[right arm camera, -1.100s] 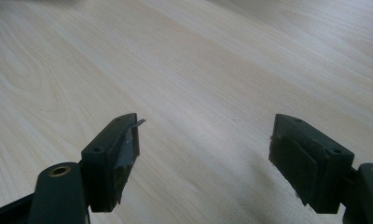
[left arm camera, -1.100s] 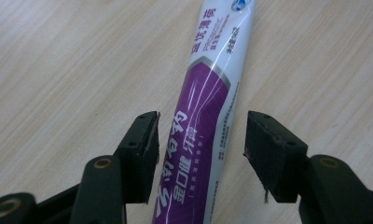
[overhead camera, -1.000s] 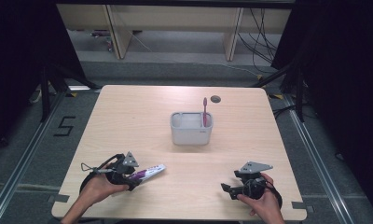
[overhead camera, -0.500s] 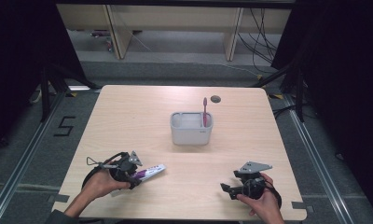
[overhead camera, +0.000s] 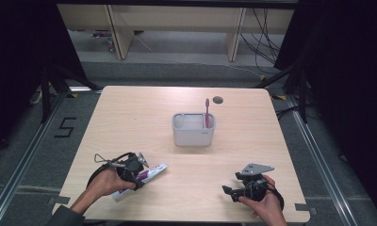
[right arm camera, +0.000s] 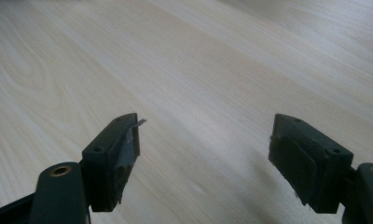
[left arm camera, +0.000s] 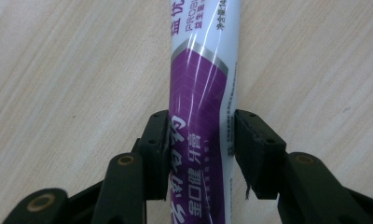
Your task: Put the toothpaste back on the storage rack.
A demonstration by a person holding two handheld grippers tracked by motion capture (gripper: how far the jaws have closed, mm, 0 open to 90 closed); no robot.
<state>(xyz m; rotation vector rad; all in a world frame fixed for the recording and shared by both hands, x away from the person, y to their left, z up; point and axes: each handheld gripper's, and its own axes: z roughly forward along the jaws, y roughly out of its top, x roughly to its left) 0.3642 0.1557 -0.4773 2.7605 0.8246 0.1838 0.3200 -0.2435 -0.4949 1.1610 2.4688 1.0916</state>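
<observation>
A white and purple toothpaste tube [overhead camera: 153,172] lies flat on the wooden table [overhead camera: 130,117] at the front left. My left gripper [overhead camera: 140,176] straddles its lower half. In the left gripper view the tube [left arm camera: 201,70] runs up between the jaws, which have just been closing, and both pads [left arm camera: 159,140] rest against its sides. My right gripper [overhead camera: 227,192] sits low at the front right, held by a hand. Its jaws [right arm camera: 203,140] stand wide apart over bare wood, with nothing between them.
A grey two-compartment caddy [overhead camera: 192,136] stands at the table's middle, with a pink toothbrush [overhead camera: 207,110] upright in its right compartment. A dark round grommet [overhead camera: 218,100] sits near the far edge. Cables trail from both grippers.
The left gripper has settled slightly over the tube and its jaws have narrowed onto it. The right hand has not moved.
</observation>
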